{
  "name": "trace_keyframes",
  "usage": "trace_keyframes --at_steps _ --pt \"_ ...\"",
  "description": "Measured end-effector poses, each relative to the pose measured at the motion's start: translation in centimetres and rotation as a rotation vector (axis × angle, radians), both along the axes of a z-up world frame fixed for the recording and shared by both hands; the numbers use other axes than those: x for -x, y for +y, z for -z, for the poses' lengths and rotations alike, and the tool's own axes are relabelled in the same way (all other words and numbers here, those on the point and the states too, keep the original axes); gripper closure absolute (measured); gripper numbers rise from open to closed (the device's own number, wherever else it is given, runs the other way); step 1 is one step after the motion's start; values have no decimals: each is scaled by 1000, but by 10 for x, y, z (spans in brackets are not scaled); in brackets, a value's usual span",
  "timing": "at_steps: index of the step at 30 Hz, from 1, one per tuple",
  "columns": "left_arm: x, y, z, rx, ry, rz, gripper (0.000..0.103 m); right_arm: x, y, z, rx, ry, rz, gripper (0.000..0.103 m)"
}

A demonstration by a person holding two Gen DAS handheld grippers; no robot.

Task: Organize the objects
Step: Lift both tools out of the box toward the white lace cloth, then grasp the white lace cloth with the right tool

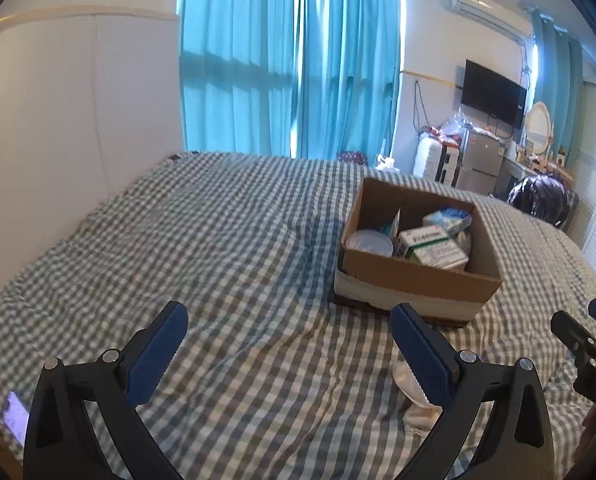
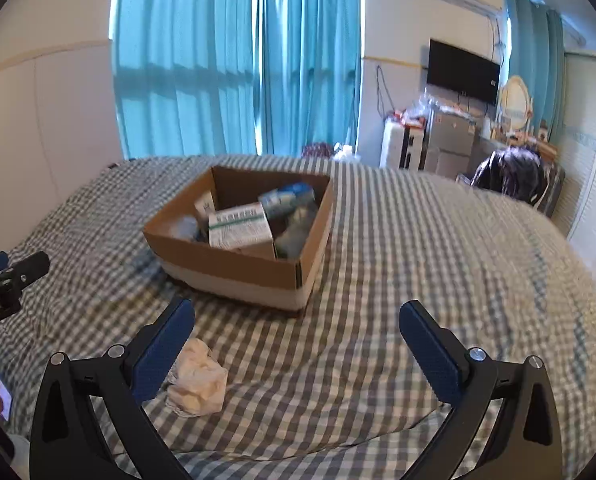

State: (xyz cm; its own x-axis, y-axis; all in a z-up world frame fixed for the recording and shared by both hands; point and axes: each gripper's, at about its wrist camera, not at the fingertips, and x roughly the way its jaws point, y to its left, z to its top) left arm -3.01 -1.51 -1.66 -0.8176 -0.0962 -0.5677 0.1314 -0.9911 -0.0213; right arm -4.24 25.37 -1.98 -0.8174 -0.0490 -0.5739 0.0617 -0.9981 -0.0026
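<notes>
While both tongs, left (image 1: pixel 290 354) and right (image 2: pixel 298 350), hung released and empty, a crumpled white cloth (image 2: pixel 197 385) lay just beside the right tongs' left finger, near the cardboard box (image 2: pixel 234 258), on the checked bed (image 2: pixel 397 272) before teal curtains (image 2: pixel 238 60).

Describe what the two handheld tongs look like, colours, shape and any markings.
The left tongs and right tongs match: black curved frames with triangular cut-outs, silver round pivot bolts, and two flat fingers faced with dark blue textured pads. Seen from the right wrist view, the left unit's body carries white lettering, only partly readable. No cables or sleeves show.
</notes>
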Motion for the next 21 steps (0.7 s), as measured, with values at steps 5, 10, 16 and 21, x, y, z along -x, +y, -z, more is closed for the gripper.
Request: trace_keyframes --at_steps 5,10,16,21 --pt "17 10 47 63 -76 29 0 19 -9 36 31 -74 -34 0" --pt "33 14 89 113 -201 73 0 34 -27 71 33 -157 -72 0" --pt "39 23 110 190 -288 102 0 41 -34 88 48 -214 -98 0" --pt "35 21 109 180 -293 101 0 42 -41 97 45 -259 -129 4"
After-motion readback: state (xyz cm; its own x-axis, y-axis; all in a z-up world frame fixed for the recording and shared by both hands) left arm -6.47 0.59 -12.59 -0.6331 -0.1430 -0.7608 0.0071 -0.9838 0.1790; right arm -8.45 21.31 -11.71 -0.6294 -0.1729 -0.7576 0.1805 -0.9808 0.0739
